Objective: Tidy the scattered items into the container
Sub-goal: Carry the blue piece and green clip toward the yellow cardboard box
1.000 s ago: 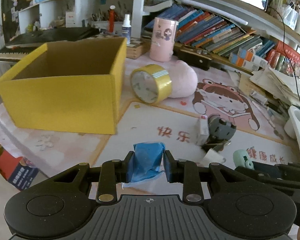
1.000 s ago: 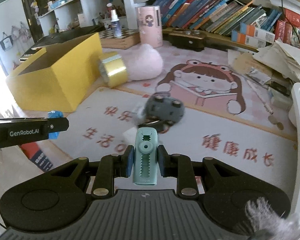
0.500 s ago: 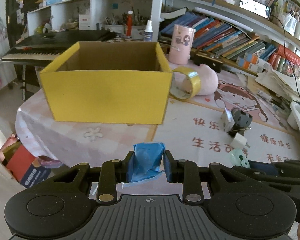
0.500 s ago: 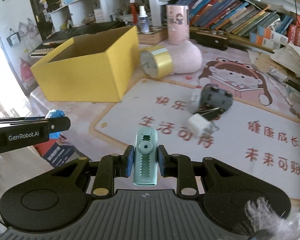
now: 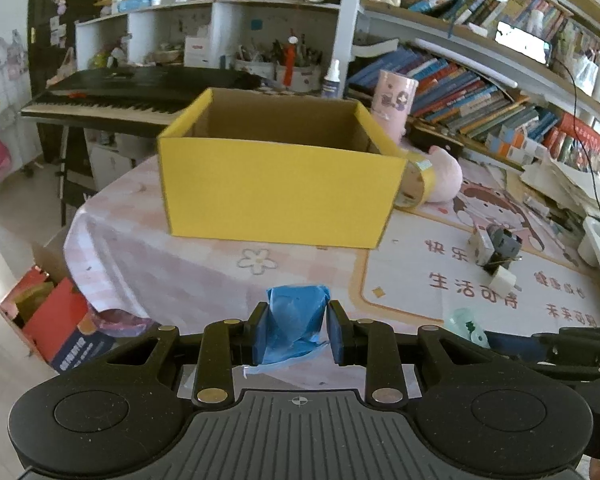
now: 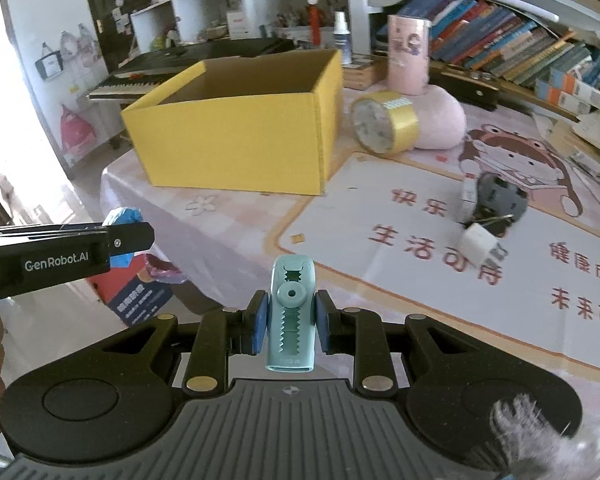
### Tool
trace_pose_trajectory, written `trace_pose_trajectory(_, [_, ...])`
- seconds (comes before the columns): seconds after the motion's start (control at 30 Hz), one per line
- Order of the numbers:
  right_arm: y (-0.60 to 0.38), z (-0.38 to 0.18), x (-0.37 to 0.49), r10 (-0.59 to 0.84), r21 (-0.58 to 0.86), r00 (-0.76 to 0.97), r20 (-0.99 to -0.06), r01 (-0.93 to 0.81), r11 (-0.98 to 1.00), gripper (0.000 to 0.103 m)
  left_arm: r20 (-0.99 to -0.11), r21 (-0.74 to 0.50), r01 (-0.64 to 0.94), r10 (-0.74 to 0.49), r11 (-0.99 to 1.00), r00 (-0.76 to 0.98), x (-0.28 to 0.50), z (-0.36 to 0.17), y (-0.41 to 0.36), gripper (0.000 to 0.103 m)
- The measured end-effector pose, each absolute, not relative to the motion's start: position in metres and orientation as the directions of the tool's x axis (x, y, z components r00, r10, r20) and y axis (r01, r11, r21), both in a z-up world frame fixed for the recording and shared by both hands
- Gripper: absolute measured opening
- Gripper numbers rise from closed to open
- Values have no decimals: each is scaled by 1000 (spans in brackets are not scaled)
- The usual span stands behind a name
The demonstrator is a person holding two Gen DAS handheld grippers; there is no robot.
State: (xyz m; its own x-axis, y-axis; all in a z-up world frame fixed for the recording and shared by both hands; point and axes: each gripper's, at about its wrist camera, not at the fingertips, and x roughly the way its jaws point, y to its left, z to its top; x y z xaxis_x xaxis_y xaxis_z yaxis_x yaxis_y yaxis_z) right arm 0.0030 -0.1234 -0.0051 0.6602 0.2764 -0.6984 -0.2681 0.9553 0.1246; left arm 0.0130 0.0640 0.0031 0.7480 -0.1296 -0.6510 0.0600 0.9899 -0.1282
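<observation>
An open yellow cardboard box (image 5: 276,196) stands on the table; it also shows in the right wrist view (image 6: 236,136). My left gripper (image 5: 298,330) is shut on a crumpled blue packet (image 5: 294,320), held off the table's near edge, in front of the box. My right gripper (image 6: 288,320) is shut on a mint-green clip-like tool (image 6: 291,312), also short of the box. A gold tape roll (image 6: 384,122), a grey gadget (image 6: 498,196) and a white plug (image 6: 478,244) lie on the mat.
A pink plush (image 6: 440,120) and a pink cylinder (image 6: 408,54) sit behind the tape. Books and papers line the right edge. A keyboard (image 5: 112,100) stands behind the box. Red and blue boxes (image 5: 64,320) lie on the floor below the table edge.
Both grippers have pulled back and swung left, so the box now sits straight ahead and farther off. Each still holds its item.
</observation>
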Motion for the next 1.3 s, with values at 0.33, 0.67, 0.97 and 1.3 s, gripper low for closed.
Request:
trace_pose_trajectory(0.33, [-86,-1,0,316,122,639,-702,-329,936,23,-637,-139,21,-106,990,764,1,6,97,28])
trace_pose_trajectory(0.67, [-69,2,4,347,117,621,-703,-381,917,23,-636,-144,-13,-83,990,768,-2,8,110,28])
trace_pose_trajectory(0.97, [-72,-4,18,355,129,618,-702,-380,916,23,-645,-121,-17,-66,993,761,10,4,105,28])
trace_pose_trajectory(1.3, [-78,10,60,382,137,663,-644,-391,910,23,-580,-74,-5,-38,997,814,44,23,95,28])
